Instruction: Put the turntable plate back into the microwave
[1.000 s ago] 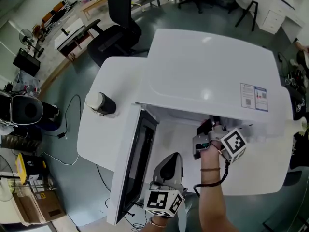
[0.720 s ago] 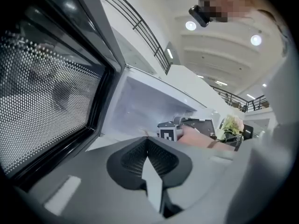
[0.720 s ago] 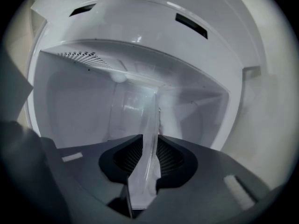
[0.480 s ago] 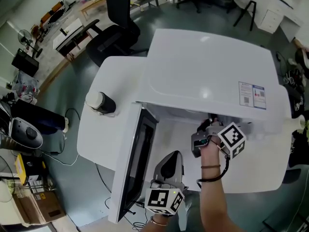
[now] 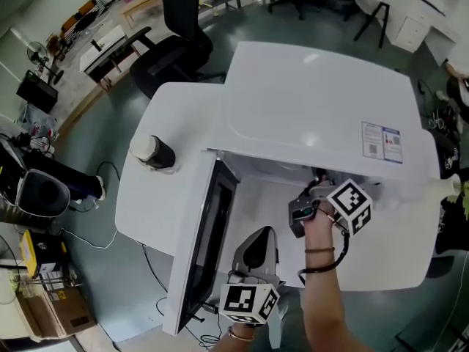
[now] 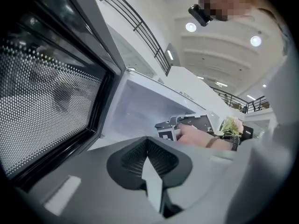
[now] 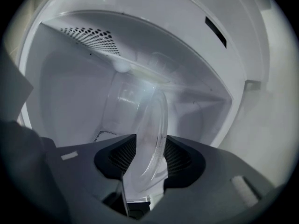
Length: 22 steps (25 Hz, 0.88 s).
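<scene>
Plate (image 7: 152,125) of clear glass shows edge-on between the jaws of the right claw (image 7: 149,161), well inside the cavity (image 7: 74,92) of the microwave (image 5: 315,101). Those jaws are opening and spread wide. The ribbed pads seem to stand off the glass on both sides rather than press it, so I read the grip as let go, or very nearly. Whether the plate has its weight on the cavity floor cannot be told (the claw's own body hides the floor beneath it).

Left claw (image 6: 148,155) hangs outside, just by the open door (image 6: 51,92), its jaws fully together with nothing in them.

By my reckoning the step in hand is the release, the last part of setting the plate in. The next move calls for drawing the right claw straight back along its own line, with no lift or twist, so that neither pad catches the rim and drags the plate off its seat. The risk is glass left tilted or off-centre. A look at how it lies would be wise before the door is swung to, a job the left claw is well placed for.
</scene>
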{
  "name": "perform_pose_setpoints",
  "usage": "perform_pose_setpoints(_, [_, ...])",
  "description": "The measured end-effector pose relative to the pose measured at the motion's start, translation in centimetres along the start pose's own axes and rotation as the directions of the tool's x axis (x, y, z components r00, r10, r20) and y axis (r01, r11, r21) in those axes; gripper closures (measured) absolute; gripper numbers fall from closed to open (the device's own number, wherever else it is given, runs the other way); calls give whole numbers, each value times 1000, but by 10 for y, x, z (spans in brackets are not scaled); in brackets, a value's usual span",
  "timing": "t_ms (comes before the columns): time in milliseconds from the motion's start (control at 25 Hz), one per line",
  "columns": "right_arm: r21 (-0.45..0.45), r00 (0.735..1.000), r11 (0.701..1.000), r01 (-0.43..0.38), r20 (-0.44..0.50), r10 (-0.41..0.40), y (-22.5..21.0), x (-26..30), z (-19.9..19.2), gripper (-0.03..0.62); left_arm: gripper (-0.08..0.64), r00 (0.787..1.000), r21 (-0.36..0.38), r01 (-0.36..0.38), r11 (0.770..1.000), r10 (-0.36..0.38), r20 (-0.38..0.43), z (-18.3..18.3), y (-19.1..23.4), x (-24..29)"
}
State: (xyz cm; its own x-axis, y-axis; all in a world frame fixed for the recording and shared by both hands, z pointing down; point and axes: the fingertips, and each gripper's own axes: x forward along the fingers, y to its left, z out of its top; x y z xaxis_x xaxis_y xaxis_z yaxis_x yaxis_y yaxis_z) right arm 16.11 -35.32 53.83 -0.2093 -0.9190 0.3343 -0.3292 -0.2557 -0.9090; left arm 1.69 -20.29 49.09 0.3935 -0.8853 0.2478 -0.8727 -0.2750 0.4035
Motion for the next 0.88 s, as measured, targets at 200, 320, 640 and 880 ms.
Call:
perform_pose_setpoints(200, [4, 1000, 1000, 12, -18, -12, 0, -2, -2, 427, 561, 1000, 2, 7, 1000, -7, 4, 1, -3, -1])
perform_pose_setpoints(320, [1, 999, 1000, 20, -29, -20, -1, -2, -4, 426, 561, 1000, 3, 8, 1000, -8, 10, 2, -3, -1])
perform_pose_setpoints(640, [-2, 998, 999, 35, -55, -35, 1, -6, -7, 426, 561, 1000, -3, 6, 1000, -6, 19, 7, -3, -5])
perform_pose_setpoints(880, [-23, 996, 999, 45, -77, -46, 3, -9, -9, 426, 561, 1000, -6, 8, 1000, -7, 27, 9, -4, -8])
